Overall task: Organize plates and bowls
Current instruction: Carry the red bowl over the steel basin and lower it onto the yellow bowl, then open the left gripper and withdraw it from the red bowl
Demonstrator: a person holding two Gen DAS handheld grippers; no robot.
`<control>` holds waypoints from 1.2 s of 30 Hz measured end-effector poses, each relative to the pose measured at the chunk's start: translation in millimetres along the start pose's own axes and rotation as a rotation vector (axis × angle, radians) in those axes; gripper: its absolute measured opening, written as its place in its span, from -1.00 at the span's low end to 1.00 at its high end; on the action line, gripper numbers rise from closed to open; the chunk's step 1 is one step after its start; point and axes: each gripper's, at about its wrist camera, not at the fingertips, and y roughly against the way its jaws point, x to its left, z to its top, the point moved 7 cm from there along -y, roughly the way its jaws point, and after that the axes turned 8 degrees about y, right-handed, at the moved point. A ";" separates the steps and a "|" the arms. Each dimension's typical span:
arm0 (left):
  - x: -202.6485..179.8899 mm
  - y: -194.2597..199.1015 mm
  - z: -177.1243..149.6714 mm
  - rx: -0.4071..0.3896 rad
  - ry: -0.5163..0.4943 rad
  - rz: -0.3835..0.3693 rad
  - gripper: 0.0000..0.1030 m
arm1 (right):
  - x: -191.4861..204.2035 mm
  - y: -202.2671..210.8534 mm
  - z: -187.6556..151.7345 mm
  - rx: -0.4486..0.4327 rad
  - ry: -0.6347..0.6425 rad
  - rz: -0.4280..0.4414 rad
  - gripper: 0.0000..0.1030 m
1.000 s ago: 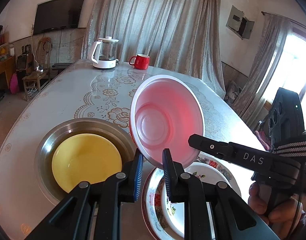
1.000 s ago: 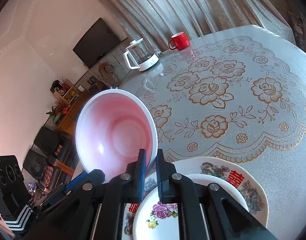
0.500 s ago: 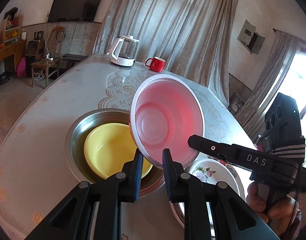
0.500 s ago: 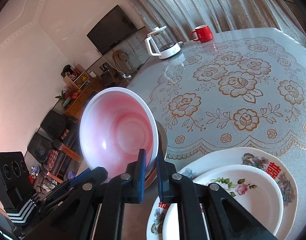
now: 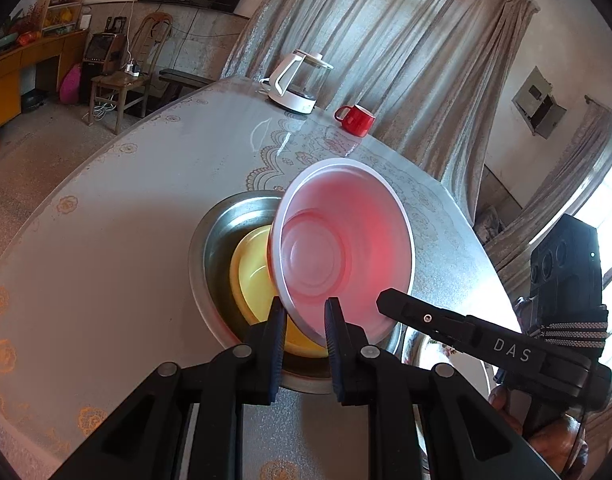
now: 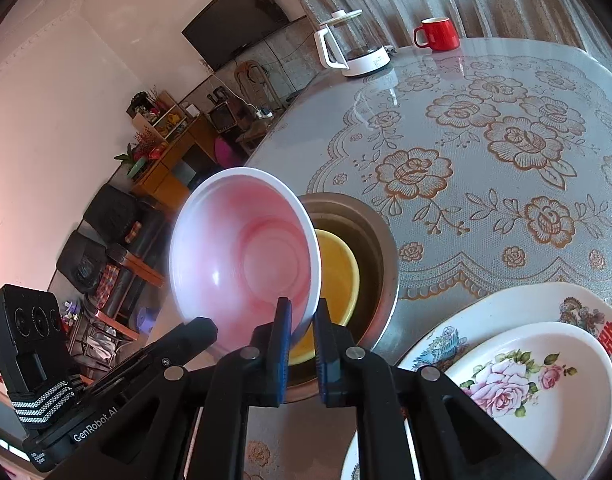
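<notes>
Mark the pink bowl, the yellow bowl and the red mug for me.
pink bowl (image 5: 338, 252), left wrist view, inner wall.
yellow bowl (image 6: 338, 276), right wrist view, inside surface.
red mug (image 6: 440, 35), right wrist view, outer side.

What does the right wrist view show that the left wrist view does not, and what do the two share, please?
Only the right wrist view shows the two flowered plates clearly, nested beside the steel basin. Only the left wrist view shows the window. Both show the pink bowl, pinched at its rim by both grippers, tilted above the yellow bowl, plus the kettle and red mug.
</notes>
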 end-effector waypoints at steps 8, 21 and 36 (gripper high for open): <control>13.5 -13.1 0.1 0.024 0.031 0.027 -0.63 | -8.6 -12.3 -12.9 0.039 -0.032 0.010 -0.66; 19.0 -11.2 2.0 0.004 0.028 0.043 -0.59 | -7.0 -7.5 -14.5 0.010 -0.034 0.012 -0.63; 18.4 -7.7 3.5 -0.060 -0.034 0.102 -0.42 | 1.0 2.9 -18.3 -0.021 0.023 -0.028 -0.52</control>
